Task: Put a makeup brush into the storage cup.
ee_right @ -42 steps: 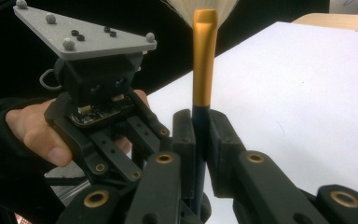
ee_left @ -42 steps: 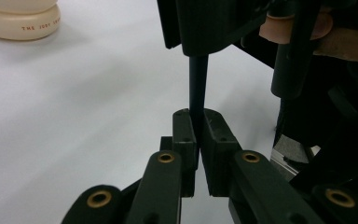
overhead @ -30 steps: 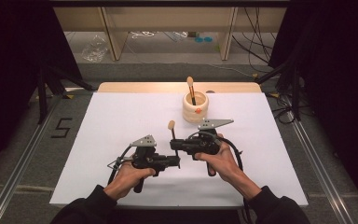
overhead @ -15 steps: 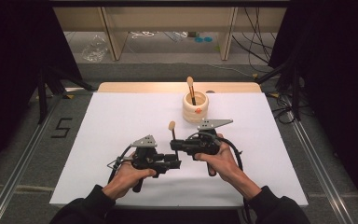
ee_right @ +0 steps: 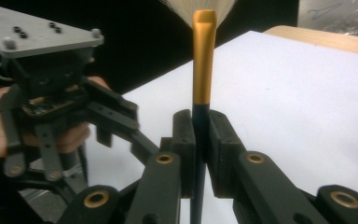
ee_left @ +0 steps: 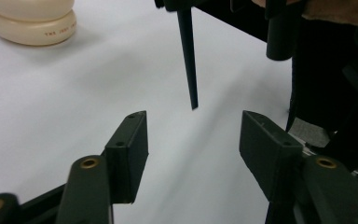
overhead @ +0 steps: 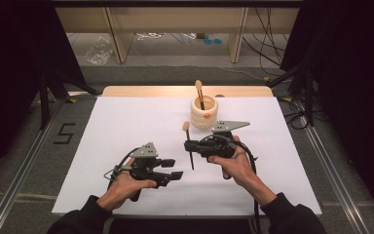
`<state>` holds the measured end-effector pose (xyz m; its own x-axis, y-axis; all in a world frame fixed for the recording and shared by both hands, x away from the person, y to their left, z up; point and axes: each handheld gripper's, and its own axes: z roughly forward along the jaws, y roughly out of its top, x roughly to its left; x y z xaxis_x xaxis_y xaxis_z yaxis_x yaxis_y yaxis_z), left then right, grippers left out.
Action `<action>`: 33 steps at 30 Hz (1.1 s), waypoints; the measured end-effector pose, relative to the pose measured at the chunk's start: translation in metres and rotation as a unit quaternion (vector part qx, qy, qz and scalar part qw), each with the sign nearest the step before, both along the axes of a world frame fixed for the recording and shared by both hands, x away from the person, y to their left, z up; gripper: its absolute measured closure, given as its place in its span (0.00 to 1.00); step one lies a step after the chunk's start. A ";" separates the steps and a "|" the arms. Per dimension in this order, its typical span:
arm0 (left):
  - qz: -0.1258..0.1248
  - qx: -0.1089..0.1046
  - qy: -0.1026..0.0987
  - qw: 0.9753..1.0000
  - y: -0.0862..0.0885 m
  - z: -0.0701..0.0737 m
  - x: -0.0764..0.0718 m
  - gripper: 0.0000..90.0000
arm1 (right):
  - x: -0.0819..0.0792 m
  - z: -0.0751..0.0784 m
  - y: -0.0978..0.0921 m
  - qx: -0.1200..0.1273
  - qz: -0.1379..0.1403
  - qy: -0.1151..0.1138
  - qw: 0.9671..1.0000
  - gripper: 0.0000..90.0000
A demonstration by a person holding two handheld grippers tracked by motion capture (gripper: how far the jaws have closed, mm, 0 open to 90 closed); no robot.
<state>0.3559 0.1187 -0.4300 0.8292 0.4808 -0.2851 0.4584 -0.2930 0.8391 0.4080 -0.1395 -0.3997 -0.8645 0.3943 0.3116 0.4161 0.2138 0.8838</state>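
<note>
The right gripper [ee_right: 200, 135] clamps the brush [overhead: 190, 146] upright, near the cream holder [overhead: 204, 113], handle tip hanging just ahead of the left gripper [ee_left: 193, 140], jaws spread.

White table [overhead: 126, 126]: left half of the frame and far-right strip are bare, open for passage; cream holder [overhead: 204, 112] sits upper centre with a brush [overhead: 199, 92] sticking up out of it, blocks a straight run to the far edge; right gripper [overhead: 191, 146] holds a second brush [overhead: 189, 146] upright at mid-frame, just beside the holder; left gripper [overhead: 171, 168] lower centre, jaws spread, brush tip hanging close ahead; gap between the grippers is narrow.
</note>
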 end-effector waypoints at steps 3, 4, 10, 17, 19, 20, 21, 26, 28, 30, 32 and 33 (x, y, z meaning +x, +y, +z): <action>0.005 0.010 -0.007 1.000 0.005 0.000 -0.002 0.41 | 0.003 0.001 -0.004 -0.008 -0.008 -0.014 1.000 0.92; 0.007 0.008 -0.013 1.000 0.007 -0.001 -0.003 0.40 | 0.004 0.001 -0.005 -0.008 -0.013 -0.015 1.000 0.92; 0.026 0.020 -0.020 0.999 0.020 -0.006 -0.005 0.35 | 0.012 0.007 -0.013 -0.010 -0.029 -0.028 0.999 0.92; 0.045 0.032 -0.026 0.998 0.034 -0.013 -0.011 0.32 | 0.023 0.011 -0.022 -0.012 -0.051 -0.035 0.998 0.92; 0.051 0.037 -0.031 0.998 0.037 -0.013 -0.012 0.31 | 0.026 0.012 -0.023 -0.012 -0.058 -0.035 0.998 0.92; 0.053 0.046 -0.040 0.997 0.039 -0.014 -0.013 0.31 | 0.028 0.012 -0.024 -0.012 -0.060 -0.035 0.998 0.92; 0.058 0.052 -0.045 0.996 0.040 -0.015 -0.014 0.30 | 0.031 0.013 -0.025 -0.011 -0.062 -0.035 0.997 0.92; 0.068 0.065 -0.046 0.994 0.049 -0.021 -0.016 0.28 | 0.042 0.017 -0.028 -0.008 -0.075 -0.039 0.996 0.92; 0.069 0.064 -0.045 0.995 0.052 -0.021 -0.017 0.28 | 0.046 0.019 -0.028 -0.007 -0.081 -0.040 0.996 0.92; 0.074 0.059 -0.049 0.994 0.053 -0.022 -0.018 0.27 | 0.051 0.022 -0.029 -0.012 -0.084 -0.042 0.995 0.92; 0.076 0.057 -0.050 0.994 0.055 -0.022 -0.019 0.27 | 0.055 0.024 -0.028 -0.005 -0.089 -0.046 0.995 0.92; 0.076 0.062 -0.046 0.994 0.055 -0.022 -0.019 0.27 | 0.057 0.026 -0.028 -0.006 -0.090 -0.047 0.995 0.92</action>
<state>0.3369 0.1740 -0.4519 0.7635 0.6299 -0.1427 0.4287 -0.3291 0.8414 0.4654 -0.1678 -0.3735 -0.8048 0.5483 0.2274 0.3649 0.1549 0.9181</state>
